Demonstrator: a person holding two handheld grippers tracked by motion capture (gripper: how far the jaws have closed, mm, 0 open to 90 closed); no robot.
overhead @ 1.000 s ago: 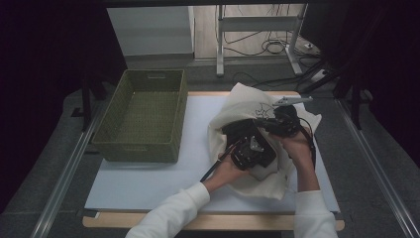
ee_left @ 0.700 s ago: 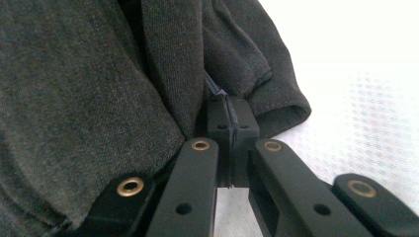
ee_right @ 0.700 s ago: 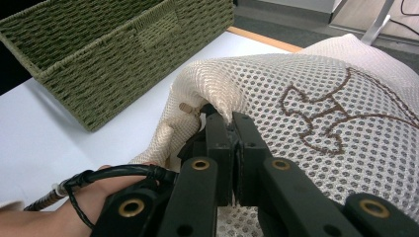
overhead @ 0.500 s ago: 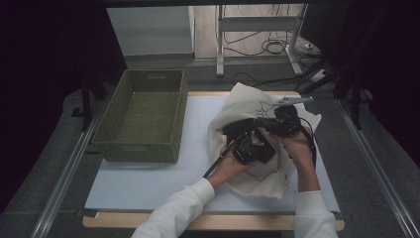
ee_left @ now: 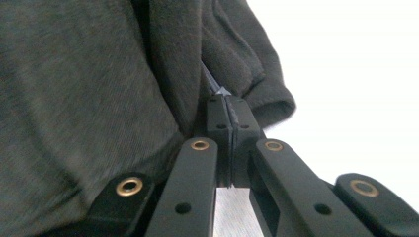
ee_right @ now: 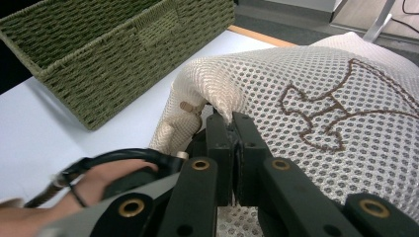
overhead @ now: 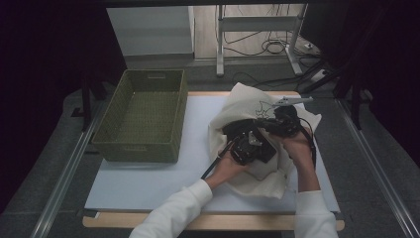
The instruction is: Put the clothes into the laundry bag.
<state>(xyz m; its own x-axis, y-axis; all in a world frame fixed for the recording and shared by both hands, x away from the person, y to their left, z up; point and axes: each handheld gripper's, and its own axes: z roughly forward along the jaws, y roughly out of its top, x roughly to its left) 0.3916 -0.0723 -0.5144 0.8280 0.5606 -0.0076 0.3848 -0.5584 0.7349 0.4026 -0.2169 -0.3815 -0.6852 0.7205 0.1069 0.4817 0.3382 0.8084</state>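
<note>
My left gripper point(ee_left: 230, 111): jaws pressed together on a dark grey garment point(ee_left: 94, 84), inside the bag.
My right gripper point(ee_right: 232, 129): jaws clamped on the rim of the cream mesh bag point(ee_right: 316, 103).
Bag: on the white desk point(overhead: 148, 173), right of the green basket point(overhead: 141, 116).

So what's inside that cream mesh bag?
The left gripper reaches into the mesh bag, jaws shut on a dark grey garment. What else lies deeper inside is covered.
</note>
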